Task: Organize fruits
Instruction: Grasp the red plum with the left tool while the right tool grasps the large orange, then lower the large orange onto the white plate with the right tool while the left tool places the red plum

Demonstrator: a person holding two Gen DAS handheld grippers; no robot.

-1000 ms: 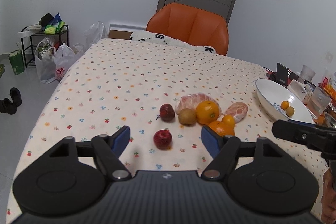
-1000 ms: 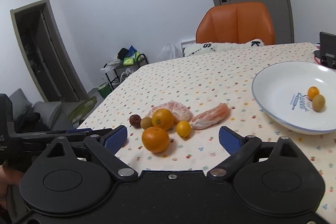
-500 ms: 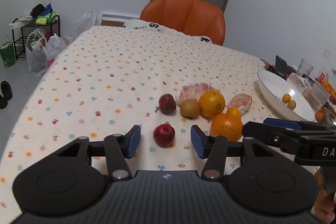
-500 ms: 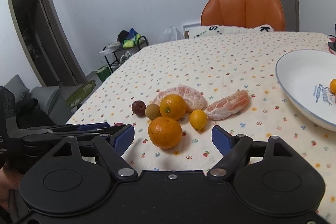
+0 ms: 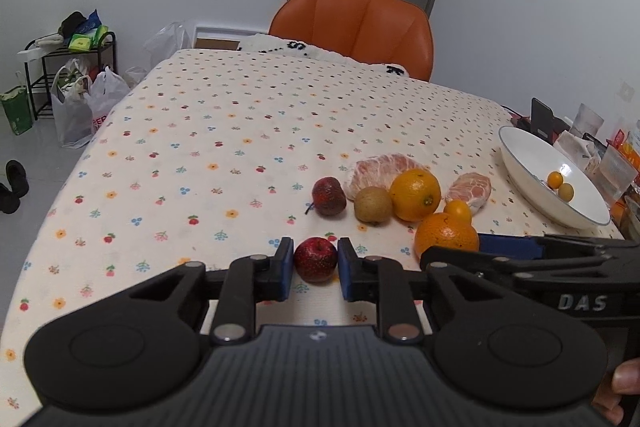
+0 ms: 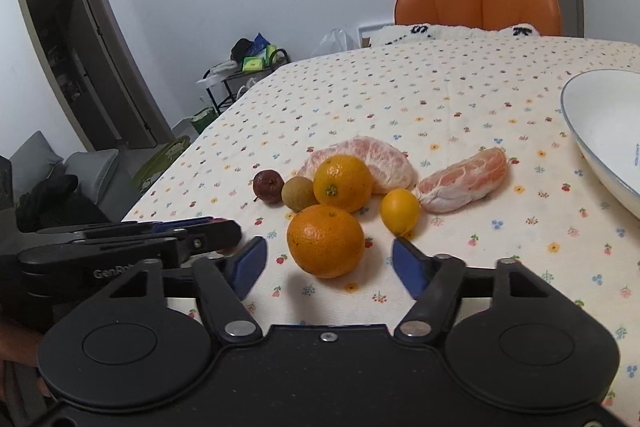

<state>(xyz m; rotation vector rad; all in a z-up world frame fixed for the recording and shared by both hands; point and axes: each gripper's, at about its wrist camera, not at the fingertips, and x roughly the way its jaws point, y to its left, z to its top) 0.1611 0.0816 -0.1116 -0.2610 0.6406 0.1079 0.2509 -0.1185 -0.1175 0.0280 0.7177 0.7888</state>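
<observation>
The left gripper has its pads pressed on the small red fruit for lifting, while the right gripper gapes wide around the nearest orange, both probably bound for the white bowl off right.

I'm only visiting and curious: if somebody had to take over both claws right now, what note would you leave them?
Left claw: closed on the small red fruit, which is on the tablecloth.
Right claw: open, either side of the nearest orange, not gripping.
On the cloth: second orange, small yellow citrus, brown fruit, dark red fruit, two peeled pomelo pieces.
Done: two small fruits lie in the white bowl.
Left: probably move the rest into the bowl, starting with these two.
</observation>
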